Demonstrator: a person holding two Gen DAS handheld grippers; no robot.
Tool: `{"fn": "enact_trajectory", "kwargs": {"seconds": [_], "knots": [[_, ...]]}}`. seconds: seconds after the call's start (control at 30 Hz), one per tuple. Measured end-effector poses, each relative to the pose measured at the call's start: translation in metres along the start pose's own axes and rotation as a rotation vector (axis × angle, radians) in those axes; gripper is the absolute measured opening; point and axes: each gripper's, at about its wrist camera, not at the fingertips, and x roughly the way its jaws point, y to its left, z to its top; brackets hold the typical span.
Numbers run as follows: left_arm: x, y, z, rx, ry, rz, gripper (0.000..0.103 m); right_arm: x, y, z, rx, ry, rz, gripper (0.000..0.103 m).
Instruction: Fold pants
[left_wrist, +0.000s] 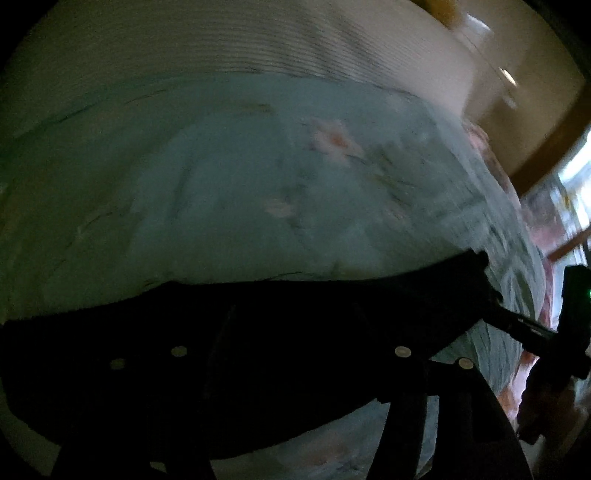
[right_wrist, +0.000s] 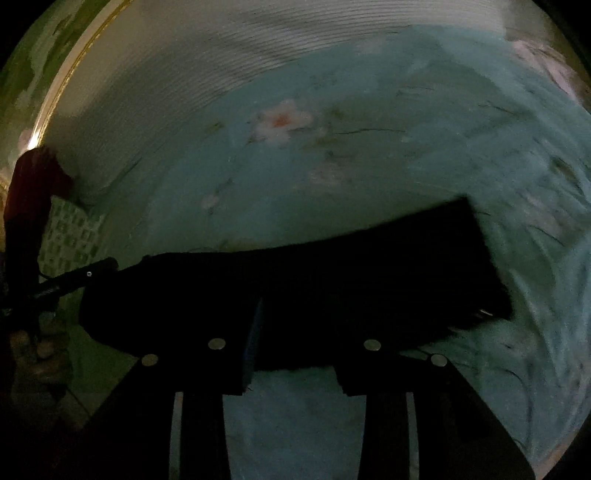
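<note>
Pants (left_wrist: 258, 350), black and limp, lay stretched across a bed covered by a pale blue floral sheet (left_wrist: 240, 184), with a ribbed cream blanket (left_wrist: 184, 44) further back. In the left wrist view, the dark cloth ran from the left edge to a ragged corner at right, draped over the near part of the frame so that the left tongs (left_wrist: 288, 424) were mostly lost against it; whether they were parted or pinching cloth could not be told in that gloom. At that view's right edge, the other tool reached in to the corner of the fabric. In the right wrist view, the left tool's tip met the garment's left end, and the cloth widened toward a squarer end at right. The right tongs (right_wrist: 295, 373) stood with their fingers apart, the lower edge of the pants lying over their tips, apparently without a pinch. Such cloth probably handled light, soft and floppy, sagging wherever unsupported, so hold was best taken at the corners or along a hemmed edge, both ends lifted together.
</note>
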Motion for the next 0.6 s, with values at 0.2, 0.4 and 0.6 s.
{"fn": "enact_trajectory", "kwargs": {"seconds": [0.2, 0.4, 0.6], "knots": [[0.026, -0.06, 0.021, 0.134, 0.054, -0.044, 0.067, -0.015, -0.043, -0.012, 0.092, -0.019, -0.033, 0.036], [0.055, -0.108, 0.036, 0.224, 0.108, -0.082, 0.068, -0.016, -0.069, -0.017, 0.159, -0.032, -0.039, 0.036], [0.088, -0.155, 0.046, 0.32, 0.155, -0.113, 0.07, -0.019, -0.09, -0.021, 0.215, -0.059, -0.041, 0.036]]}}
